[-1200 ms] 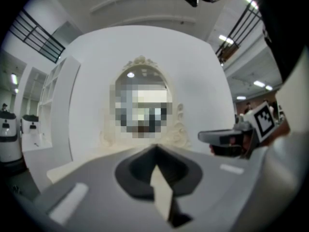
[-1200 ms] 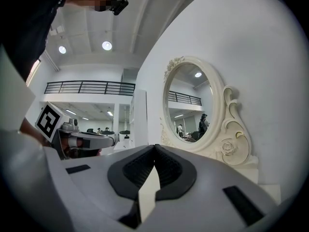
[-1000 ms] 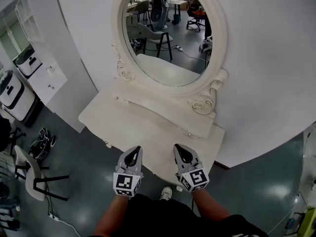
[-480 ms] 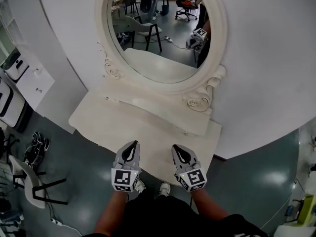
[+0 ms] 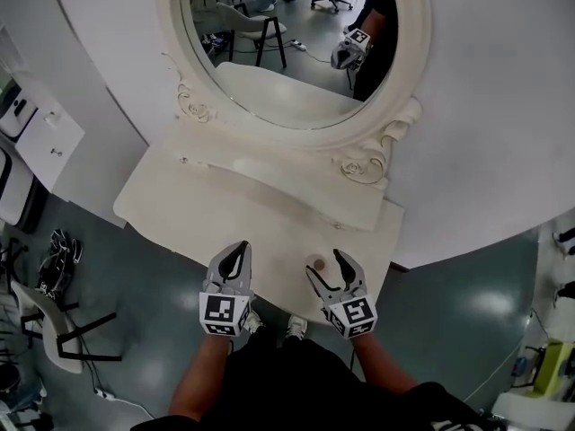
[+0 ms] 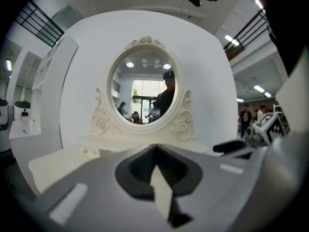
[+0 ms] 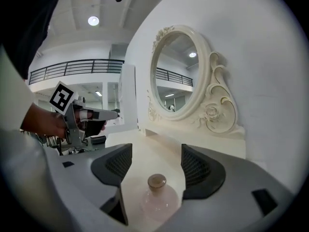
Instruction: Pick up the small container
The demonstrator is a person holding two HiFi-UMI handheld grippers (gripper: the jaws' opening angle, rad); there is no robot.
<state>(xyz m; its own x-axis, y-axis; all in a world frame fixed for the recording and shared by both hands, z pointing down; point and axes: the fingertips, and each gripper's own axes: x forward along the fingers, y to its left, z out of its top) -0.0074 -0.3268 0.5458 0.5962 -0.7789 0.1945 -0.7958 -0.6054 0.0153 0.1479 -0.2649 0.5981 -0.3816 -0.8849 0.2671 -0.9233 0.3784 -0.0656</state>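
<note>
The small container (image 5: 316, 264) is a pale pink round bottle with a tan cap, standing near the front edge of the cream dressing table (image 5: 207, 214). In the right gripper view the container (image 7: 157, 196) sits low between the two dark pads. My right gripper (image 5: 326, 263) is open around it; its jaws have just been opening and neither pad touches the bottle. To its left, over the table's front edge, my left gripper (image 5: 237, 255) is shut with nothing in it. The left gripper view shows the left gripper (image 6: 157, 153) with its tips together.
An oval mirror (image 5: 296, 52) in a carved frame rises behind a raised shelf (image 5: 296, 182) at the back of the table. A curved white wall stands behind it. On the floor at the left are a chair (image 5: 54, 326), shoes (image 5: 56, 259) and white cabinets (image 5: 40, 133).
Both grippers have come down toward the table's front edge. The right jaws went from shut to open, and the small bottle now shows between them. The left gripper stays shut.
</note>
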